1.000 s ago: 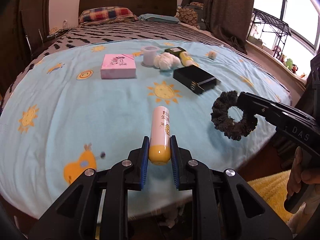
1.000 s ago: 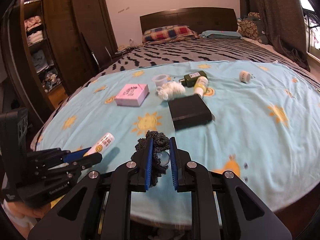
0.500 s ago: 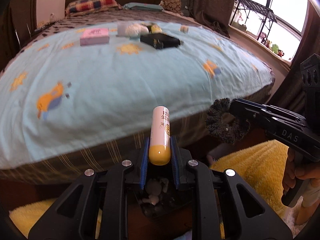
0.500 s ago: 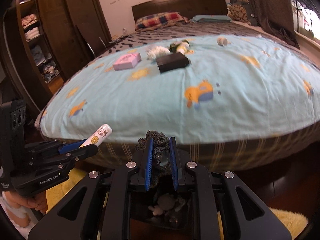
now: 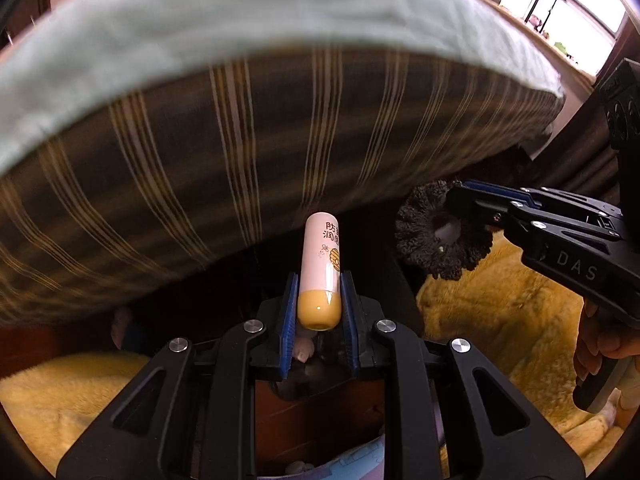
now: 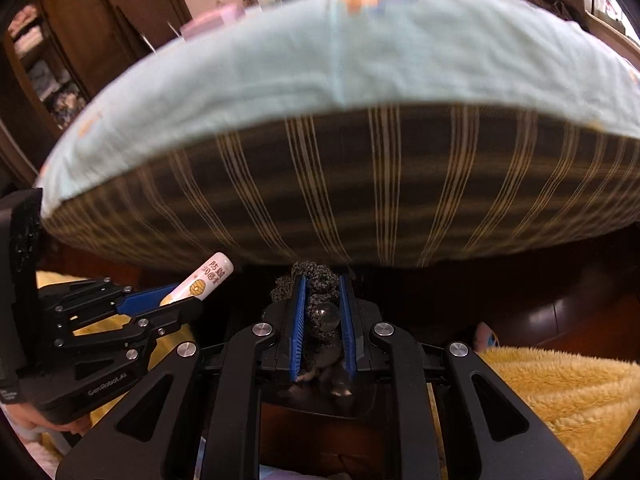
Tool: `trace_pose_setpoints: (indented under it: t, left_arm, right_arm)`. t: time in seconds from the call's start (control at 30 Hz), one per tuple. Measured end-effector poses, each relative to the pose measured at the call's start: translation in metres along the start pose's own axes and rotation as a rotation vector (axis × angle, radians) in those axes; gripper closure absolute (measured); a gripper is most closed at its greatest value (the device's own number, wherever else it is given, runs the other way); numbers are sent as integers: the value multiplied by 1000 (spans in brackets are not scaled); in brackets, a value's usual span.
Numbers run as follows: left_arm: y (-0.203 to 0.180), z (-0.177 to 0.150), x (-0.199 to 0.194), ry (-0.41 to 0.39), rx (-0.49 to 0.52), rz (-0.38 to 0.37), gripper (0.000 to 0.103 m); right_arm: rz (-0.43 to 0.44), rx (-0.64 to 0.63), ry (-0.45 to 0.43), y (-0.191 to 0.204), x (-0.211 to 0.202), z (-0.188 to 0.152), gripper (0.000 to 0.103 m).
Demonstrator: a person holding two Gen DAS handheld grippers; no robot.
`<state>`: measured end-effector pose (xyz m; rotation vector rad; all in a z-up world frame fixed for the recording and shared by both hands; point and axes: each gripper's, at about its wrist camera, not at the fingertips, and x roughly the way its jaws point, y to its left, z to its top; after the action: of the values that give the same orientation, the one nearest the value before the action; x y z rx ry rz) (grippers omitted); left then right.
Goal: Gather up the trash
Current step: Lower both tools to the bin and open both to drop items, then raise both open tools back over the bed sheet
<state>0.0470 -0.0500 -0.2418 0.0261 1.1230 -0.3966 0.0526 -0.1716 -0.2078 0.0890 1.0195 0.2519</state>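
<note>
A bed's striped side (image 6: 360, 184) fills the view under a pale blue sheet (image 6: 320, 52) — yellow fuzzy rug (image 6: 560, 384) at four o'clock, wooden wardrobe (image 6: 80, 32) at ten o'clock, bright window (image 5: 560, 0) at one o'clock.

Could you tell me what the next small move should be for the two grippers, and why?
Probably lower both a little further: the left gripper grips the lip balm tube and the right gripper the black scrunchie, below the bed edge, above what looks like a bin.
</note>
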Motion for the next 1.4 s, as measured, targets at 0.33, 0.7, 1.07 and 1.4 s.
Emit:
trace_pose_setpoints:
  t: [0.33,0.7,1.07,1.4]
  left_arm:
    - [7,-10,35,92,-28,5,84]
    - [16,-2,21,53,-40,66,49]
    - [11,24,-55,-120,-24,122,22]
    - [34,68,-115,-253,-52,178,8]
  right_arm:
    - [-5,22,83,-5,32,-6,83]
    - [3,80,68,-19,37,5,46]
    - [18,64,-127,-18,-35,42,13]
    - [-24,24,-240,-18,-71,95,6]
